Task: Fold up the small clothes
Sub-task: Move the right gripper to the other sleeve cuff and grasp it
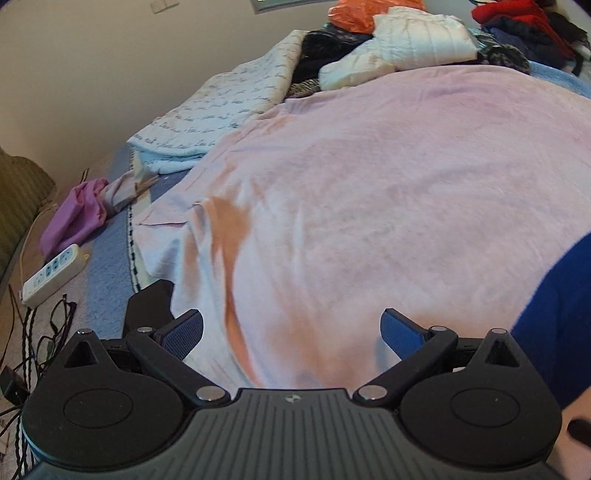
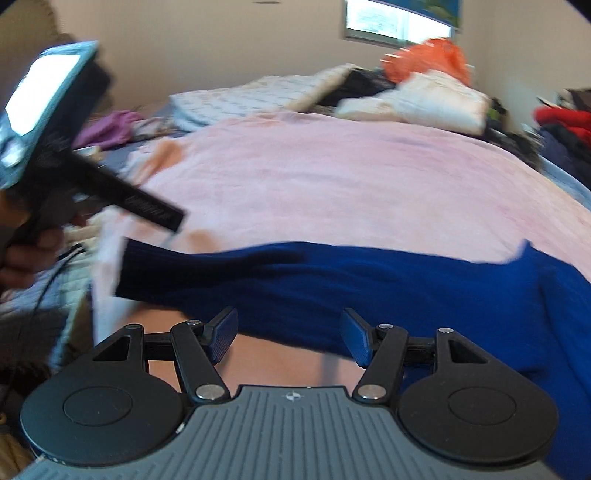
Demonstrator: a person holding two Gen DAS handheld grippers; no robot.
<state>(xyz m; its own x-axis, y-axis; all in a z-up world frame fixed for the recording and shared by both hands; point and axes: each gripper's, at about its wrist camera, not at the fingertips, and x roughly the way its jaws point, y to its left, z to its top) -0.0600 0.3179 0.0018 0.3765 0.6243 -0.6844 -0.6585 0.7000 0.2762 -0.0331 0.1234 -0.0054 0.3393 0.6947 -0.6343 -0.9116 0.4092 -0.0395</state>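
A dark blue knitted garment lies on the pink blanket, one sleeve stretched out to the left with its cuff near the blanket's edge. My right gripper is open just above that sleeve, which passes between the blue pads without either pressing on it. In the left wrist view my left gripper stands wide open over bare pink blanket with nothing between its fingers. A part of the blue garment shows at its right edge. The right wrist view is blurred.
A white quilt with script print lies at the back left. Behind the blanket are piled clothes, a white padded item and an orange bag. A purple garment, a power strip and cables lie left.
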